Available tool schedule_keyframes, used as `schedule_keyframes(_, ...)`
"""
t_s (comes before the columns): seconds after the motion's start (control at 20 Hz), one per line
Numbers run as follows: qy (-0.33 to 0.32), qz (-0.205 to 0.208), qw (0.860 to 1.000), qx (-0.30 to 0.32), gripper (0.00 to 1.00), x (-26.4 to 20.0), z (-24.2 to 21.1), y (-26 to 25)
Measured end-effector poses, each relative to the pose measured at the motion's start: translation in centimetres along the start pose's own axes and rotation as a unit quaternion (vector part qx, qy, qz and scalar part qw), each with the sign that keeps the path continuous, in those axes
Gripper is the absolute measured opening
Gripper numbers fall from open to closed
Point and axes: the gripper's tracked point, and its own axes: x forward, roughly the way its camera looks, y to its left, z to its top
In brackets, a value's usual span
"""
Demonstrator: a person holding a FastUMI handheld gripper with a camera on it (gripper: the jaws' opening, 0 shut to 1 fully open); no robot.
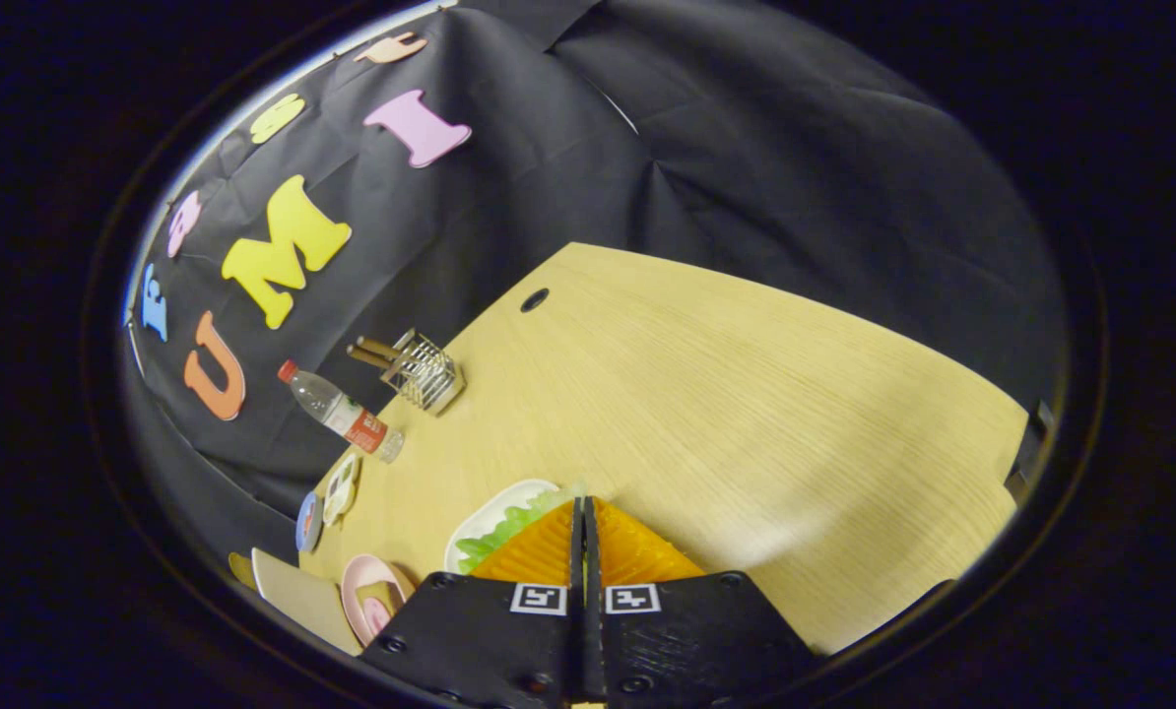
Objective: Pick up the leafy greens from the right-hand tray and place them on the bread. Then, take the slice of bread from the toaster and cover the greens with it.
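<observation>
Table (746,394) spreads wide beneath everything. Greens (502,527) lie on a white tray (494,507) at its near edge, just left of the orange fingers (539,551), which are pressed together, empty, likely awaiting approach.

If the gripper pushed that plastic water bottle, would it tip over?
Probably yes. The water bottle stands tall and narrow on the table, so a push high up would likely topple it. Round, it might then roll. The gripper, fingers closed together, is far from it.

Orange ribbed fingers (549,547) on hand-held gripper (584,507); green leafy greens (504,527); white tray (485,512); pale wood table (746,414).
</observation>
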Motion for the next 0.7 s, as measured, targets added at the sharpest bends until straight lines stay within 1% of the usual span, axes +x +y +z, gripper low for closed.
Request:
schedule_keyframes(0.3, -0.040, 0.042, 0.998, -0.018, 0.00, -3.9, 1.7, 4.4)
schedule_keyframes(0.45, -0.051, 0.061, 0.997, -0.014, 0.00, -5.7, 2.1, 7.1)
schedule_keyframes(0.7, -0.064, 0.091, 0.993, -0.032, 0.00, -8.5, 1.1, 12.0)
